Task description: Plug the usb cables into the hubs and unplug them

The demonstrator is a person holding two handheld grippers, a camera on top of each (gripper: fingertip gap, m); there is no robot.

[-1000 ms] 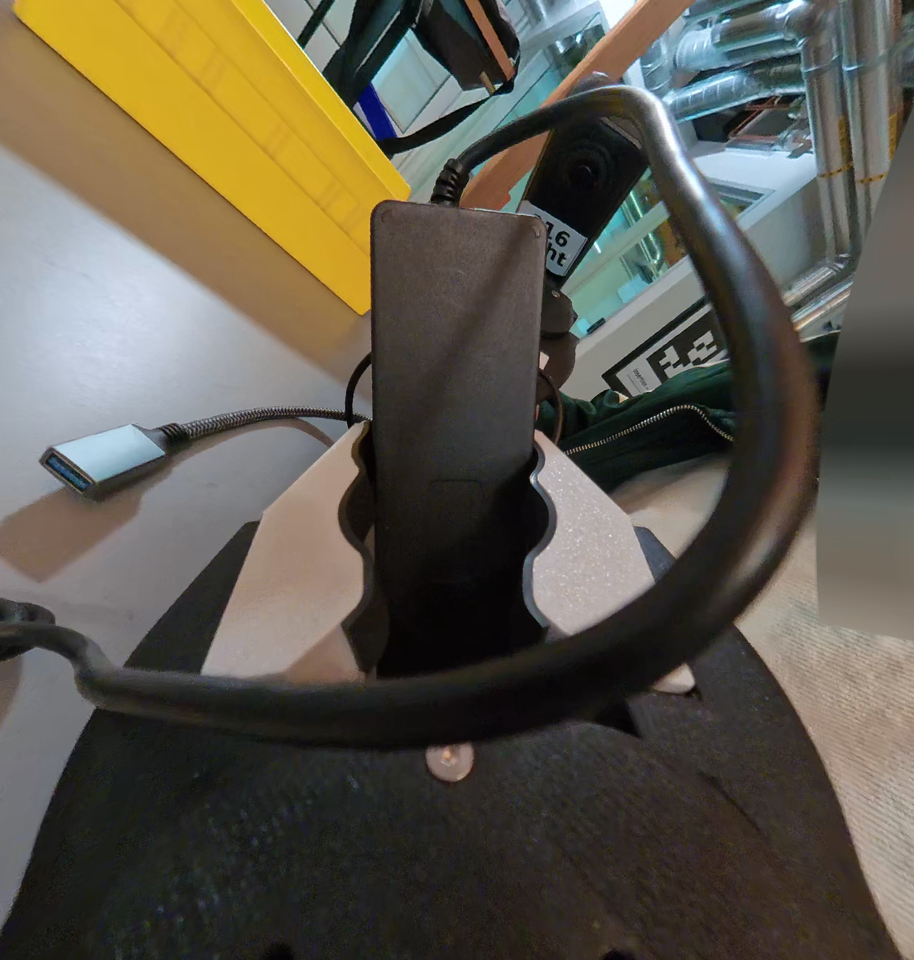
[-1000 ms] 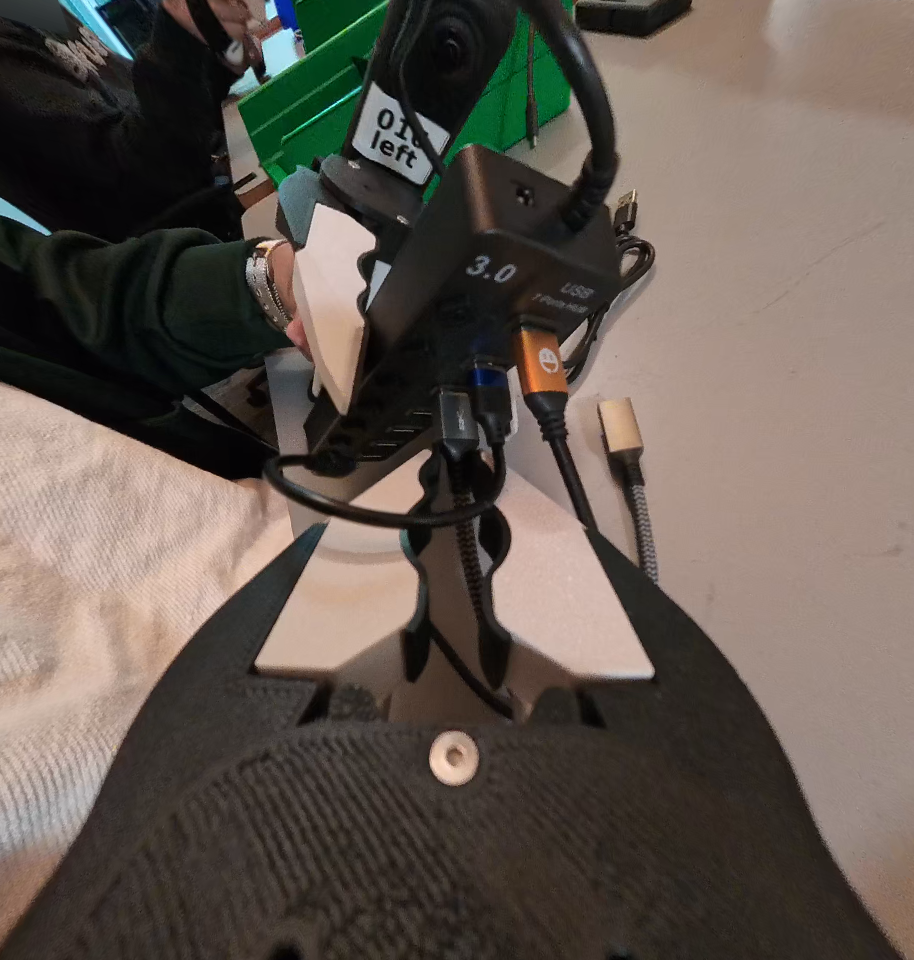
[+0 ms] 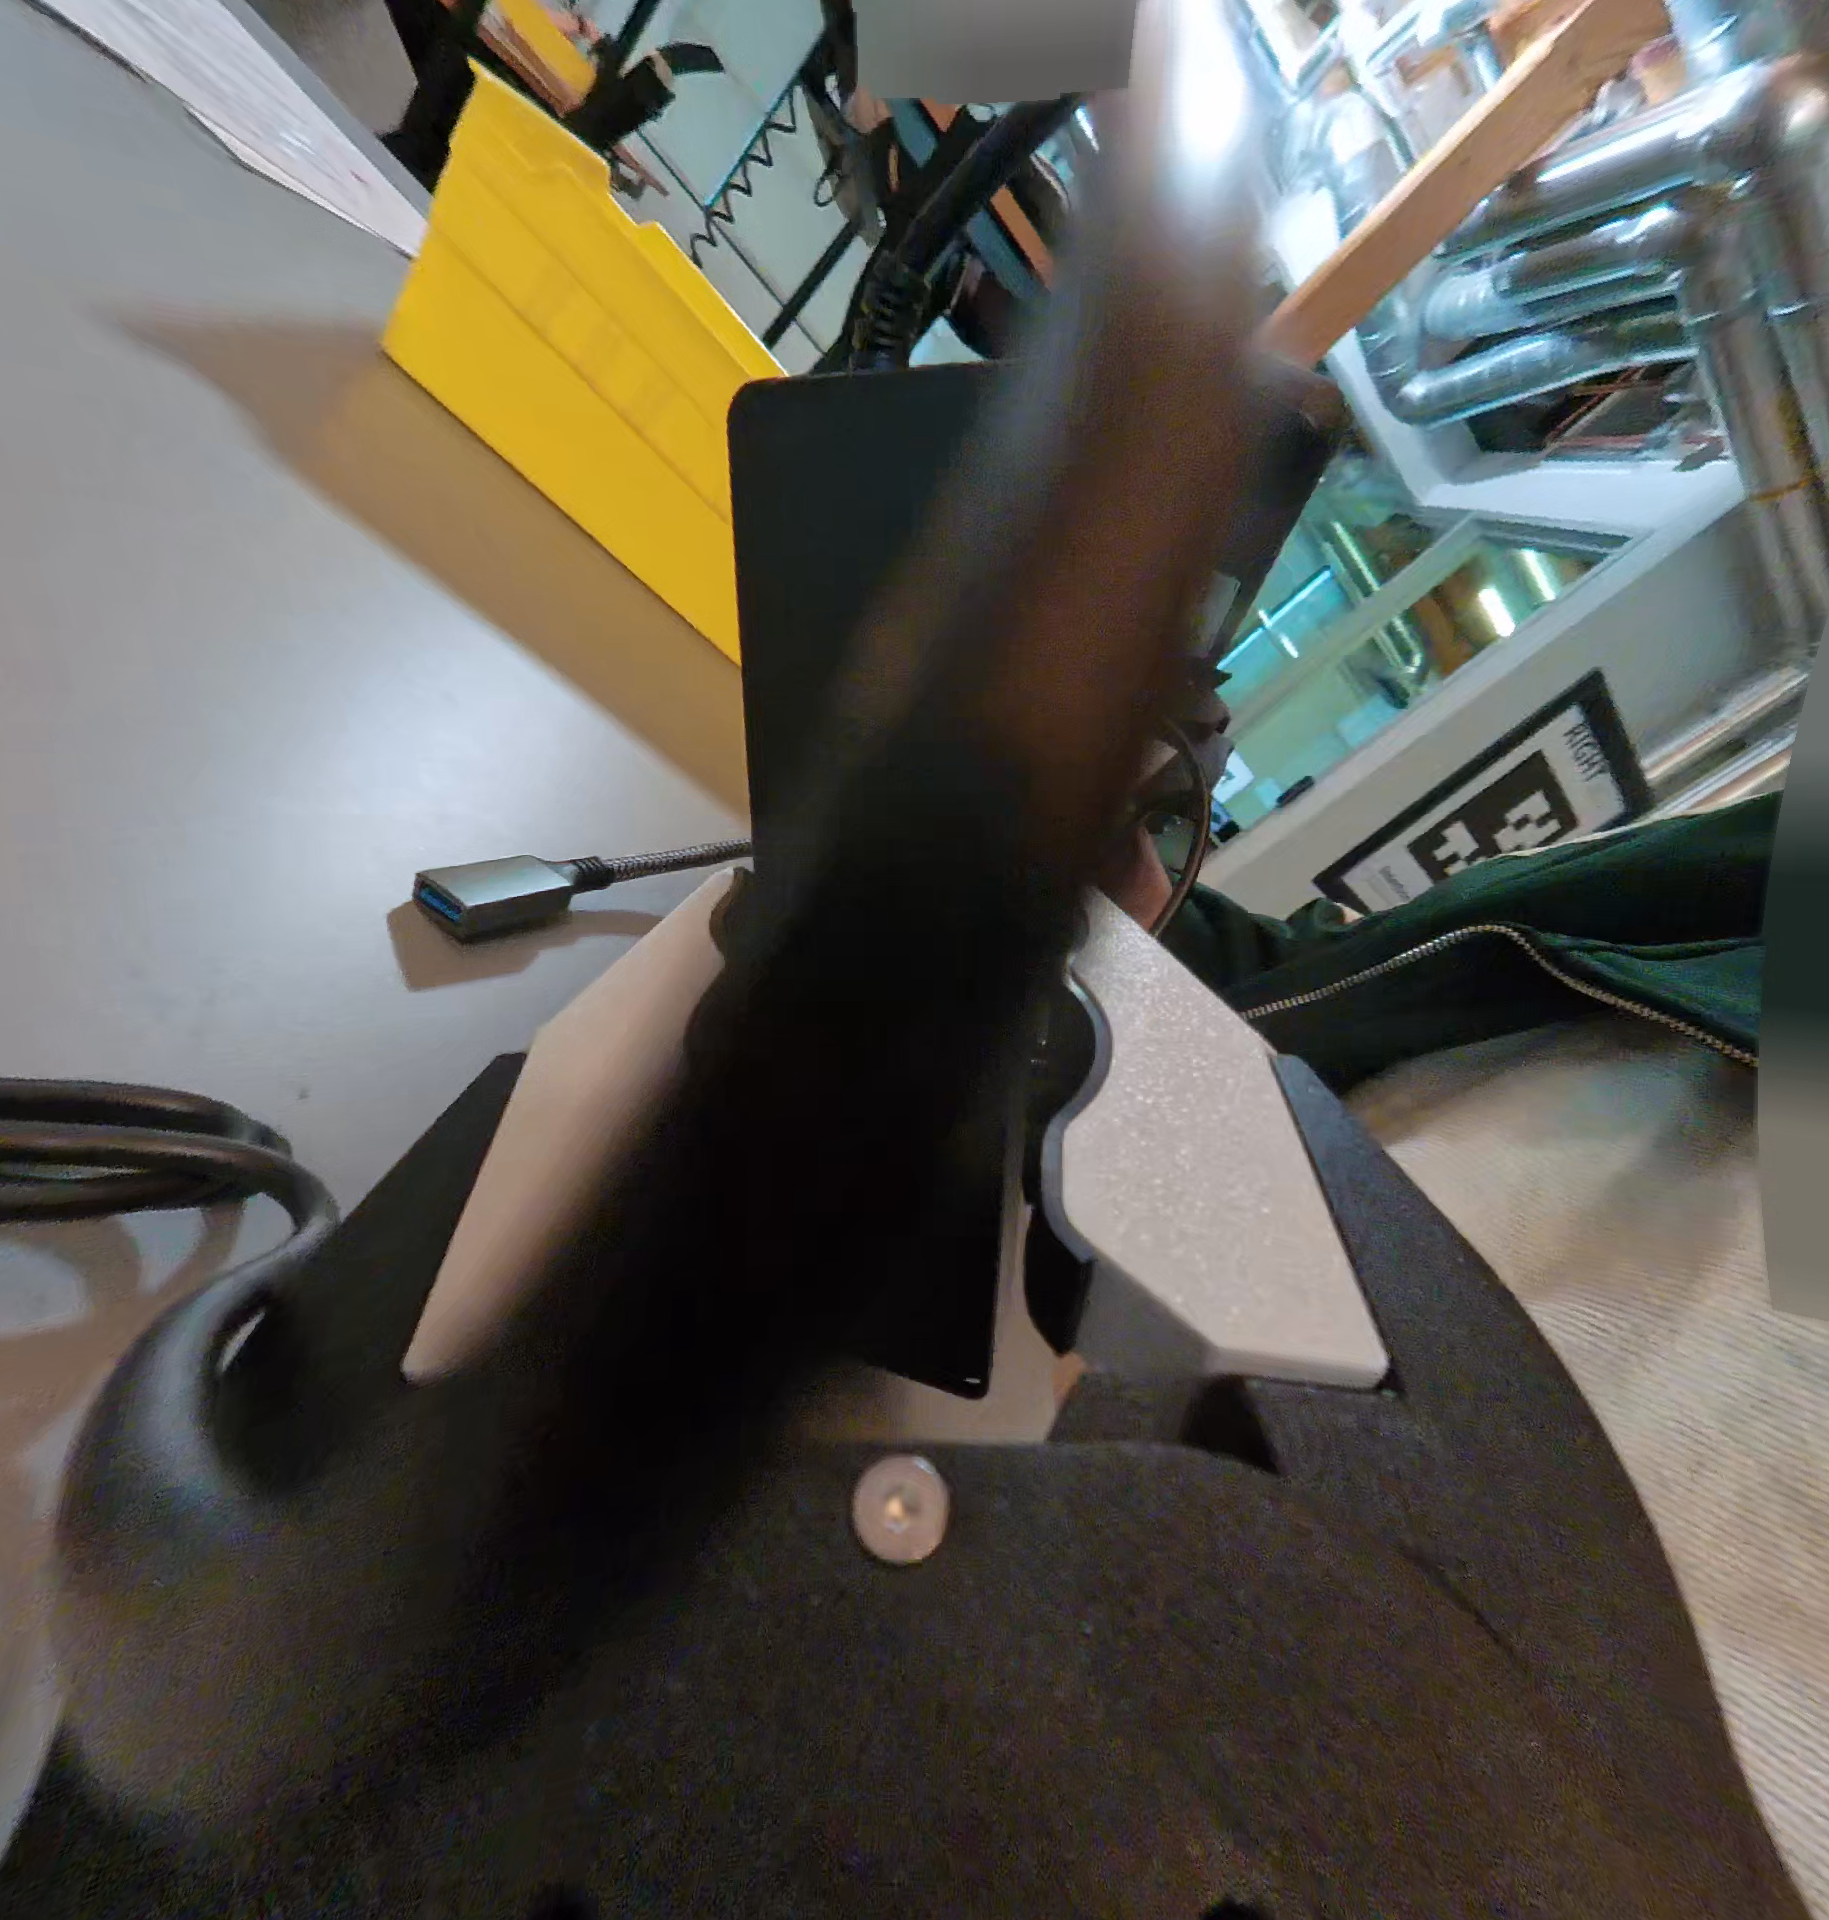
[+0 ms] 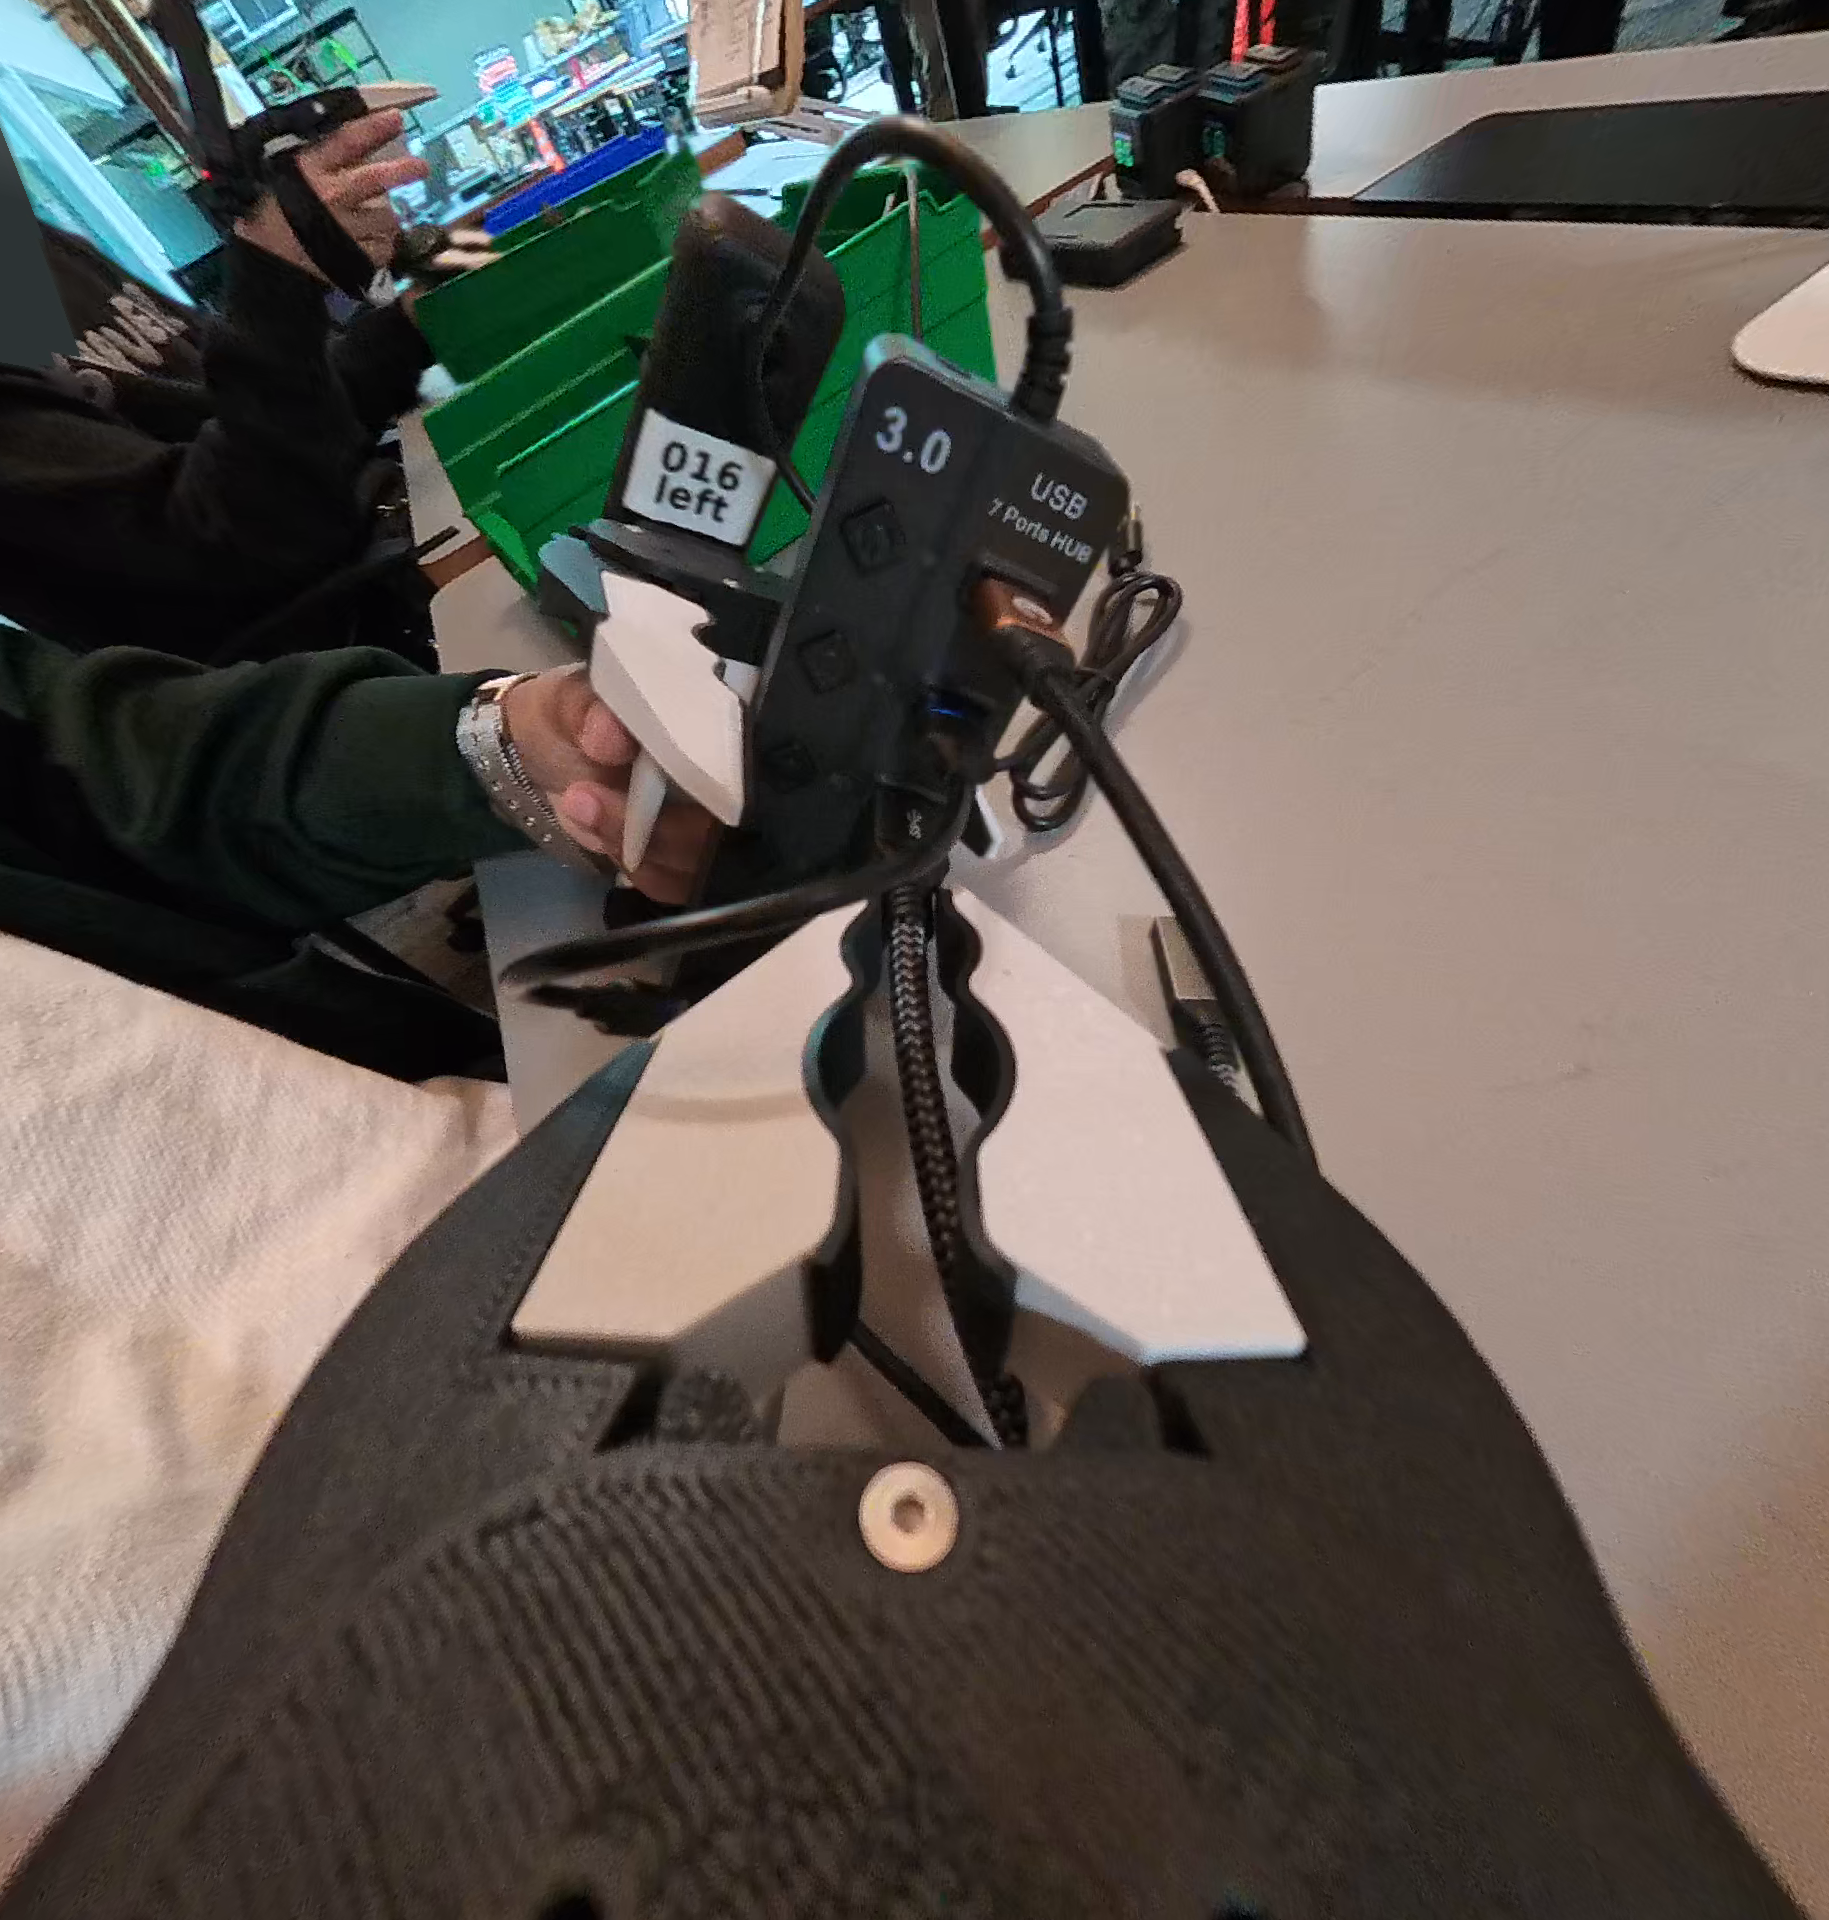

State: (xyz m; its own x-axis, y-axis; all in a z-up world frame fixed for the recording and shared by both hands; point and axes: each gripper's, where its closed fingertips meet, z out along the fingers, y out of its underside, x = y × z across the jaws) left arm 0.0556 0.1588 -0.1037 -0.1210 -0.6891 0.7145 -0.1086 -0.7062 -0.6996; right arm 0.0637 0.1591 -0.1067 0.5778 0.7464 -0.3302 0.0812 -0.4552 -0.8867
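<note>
Gripping hub upright in my left claw; right claw clamps braided cable directly below, running up toward ports at frame centre.

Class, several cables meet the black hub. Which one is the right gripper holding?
The braided cable, pinched in the right gripper; the smooth orange-plugged cable hangs free from the hub.

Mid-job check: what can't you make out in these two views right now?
- Left wrist view: a blurred cable sweeps across the hub, hiding the right claw behind it.
- Right wrist view: the braided cable plug's seating in the hub is hidden by a looping black cable.
- Right wrist view: the lower ports are too dark.
</note>
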